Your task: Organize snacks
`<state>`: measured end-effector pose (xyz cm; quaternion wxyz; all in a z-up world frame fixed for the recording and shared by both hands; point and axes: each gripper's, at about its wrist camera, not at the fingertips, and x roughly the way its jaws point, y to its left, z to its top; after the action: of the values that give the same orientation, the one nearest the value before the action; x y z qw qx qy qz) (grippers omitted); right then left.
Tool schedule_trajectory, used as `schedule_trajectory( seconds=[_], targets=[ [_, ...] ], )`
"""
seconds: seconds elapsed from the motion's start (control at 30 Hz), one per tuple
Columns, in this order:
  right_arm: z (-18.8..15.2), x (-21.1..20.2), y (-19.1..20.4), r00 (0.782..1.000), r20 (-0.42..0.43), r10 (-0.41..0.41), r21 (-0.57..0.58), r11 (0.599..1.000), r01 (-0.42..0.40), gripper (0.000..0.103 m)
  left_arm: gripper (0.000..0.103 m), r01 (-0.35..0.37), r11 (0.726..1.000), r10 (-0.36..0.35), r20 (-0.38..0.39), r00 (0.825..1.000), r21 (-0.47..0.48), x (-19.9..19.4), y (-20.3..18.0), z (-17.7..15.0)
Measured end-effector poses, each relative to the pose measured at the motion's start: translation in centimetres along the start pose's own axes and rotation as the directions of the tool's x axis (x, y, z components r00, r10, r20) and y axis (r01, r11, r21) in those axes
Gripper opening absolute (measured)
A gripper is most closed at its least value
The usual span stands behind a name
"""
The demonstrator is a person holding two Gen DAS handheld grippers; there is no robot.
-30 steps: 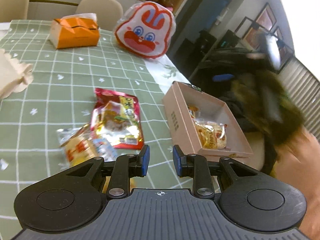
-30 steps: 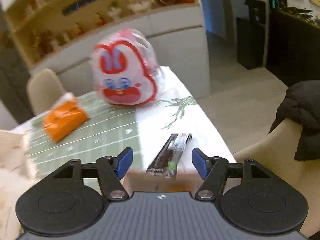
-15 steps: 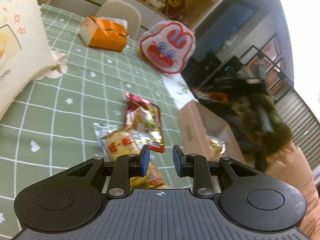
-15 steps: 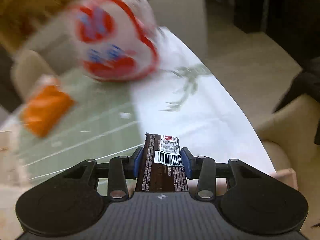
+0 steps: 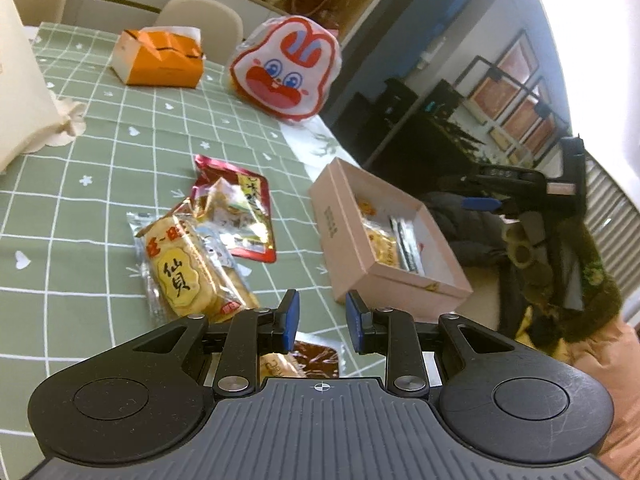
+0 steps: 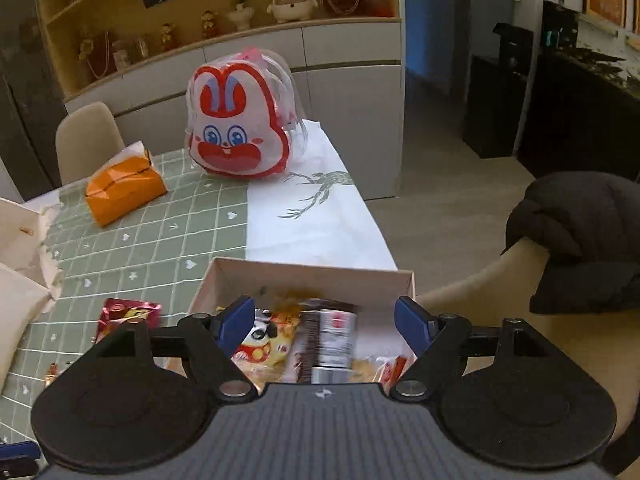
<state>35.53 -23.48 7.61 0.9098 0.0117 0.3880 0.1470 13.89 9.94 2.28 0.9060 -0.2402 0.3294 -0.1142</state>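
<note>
A pink cardboard box (image 5: 332, 224) stands near the table's right edge. Inside it lie a yellow snack packet (image 5: 380, 244) and a dark chocolate bar (image 5: 406, 246). My right gripper (image 6: 324, 320) hovers over the box (image 6: 308, 280). Its jaws are opening, and the blurred dark bar (image 6: 328, 336) lies below them, free of the pads, beside the yellow packet (image 6: 268, 340). My left gripper (image 5: 322, 320) hangs left of the box, its pads a narrow gap apart and empty. A rice cracker packet (image 5: 184, 268) and a red packet (image 5: 244, 208) lie on the green cloth. A brown packet (image 5: 316, 356) sits under the left fingers.
A rabbit-face bag (image 5: 288, 68) and an orange tissue box (image 5: 160, 60) stand at the far end. A cream paper bag (image 5: 20, 92) is at the left. Beyond the table's right edge is a chair with a black jacket (image 6: 580, 240).
The right gripper was shut on the dark bar half a second ago; its jaws have now spread and the bar has dropped into the box. The left gripper has shifted; the loose packets look nearer.
</note>
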Motion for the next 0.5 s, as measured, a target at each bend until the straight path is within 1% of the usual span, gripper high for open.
schedule_trajectory(
  seconds=[0.03, 0.07, 0.13, 0.17, 0.23, 0.3, 0.33, 0.4, 0.43, 0.5],
  targets=[
    [-0.3, -0.4, 0.6, 1.0, 0.012, 0.014, -0.003, 1.0, -0.014, 0.078, 0.029, -0.028, 0.999, 0.028, 0.011, 1.0, 0.019, 0.0, -0.2, -0.2],
    [-0.6, -0.6, 1.7, 0.999, 0.018, 0.036, -0.019, 0.999, -0.035, 0.078, 0.029, -0.074, 0.996, 0.072, 0.03, 0.997, 0.054, -0.1, -0.6, -0.4],
    [-1.1, -0.6, 4.6, 0.995, 0.017, 0.098, -0.062, 0.993, -0.097, 0.078, 0.029, -0.159, 0.982, 0.153, 0.066, 0.986, 0.105, -0.2, -0.8, -0.7],
    [-1.4, -0.5, 6.1, 0.992, 0.011, 0.129, -0.082, 0.988, -0.128, 0.078, 0.029, -0.188, 0.976, 0.18, 0.073, 0.981, 0.109, -0.2, -0.6, -0.8],
    [-1.9, 0.3, 10.1, 0.98, -0.02, 0.198, -0.128, 0.972, -0.199, 0.078, 0.029, -0.203, 0.976, 0.198, 0.061, 0.978, 0.077, -0.4, 0.4, -0.8],
    [-2.4, 1.9, 13.6, 0.97, -0.064, 0.236, -0.149, 0.959, -0.243, 0.078, 0.029, -0.211, 0.976, 0.209, 0.054, 0.977, 0.044, -0.8, 1.5, -0.9],
    [-2.5, 3.2, 15.5, 0.967, -0.089, 0.24, -0.16, 0.955, -0.251, 0.078, 0.029, -0.216, 0.976, 0.214, 0.051, 0.975, 0.034, -1.0, 2.0, -1.0],
    [-2.9, 5.8, 18.6, 0.973, -0.108, 0.203, -0.181, 0.959, -0.22, 0.078, 0.029, -0.21, 0.978, 0.209, 0.039, 0.977, 0.02, -1.3, 2.7, -1.3],
    [-3.0, 7.4, 20.0, 0.981, -0.098, 0.168, -0.195, 0.963, -0.184, 0.078, 0.029, -0.199, 0.98, 0.199, 0.029, 0.98, 0.014, -1.5, 3.1, -1.5],
    [-2.9, 10.1, 22.1, 0.995, -0.052, 0.082, -0.224, 0.97, -0.092, 0.078, 0.029, -0.182, 0.983, 0.182, 0.014, 0.983, 0.005, -1.8, 3.8, -1.8]
  ],
)
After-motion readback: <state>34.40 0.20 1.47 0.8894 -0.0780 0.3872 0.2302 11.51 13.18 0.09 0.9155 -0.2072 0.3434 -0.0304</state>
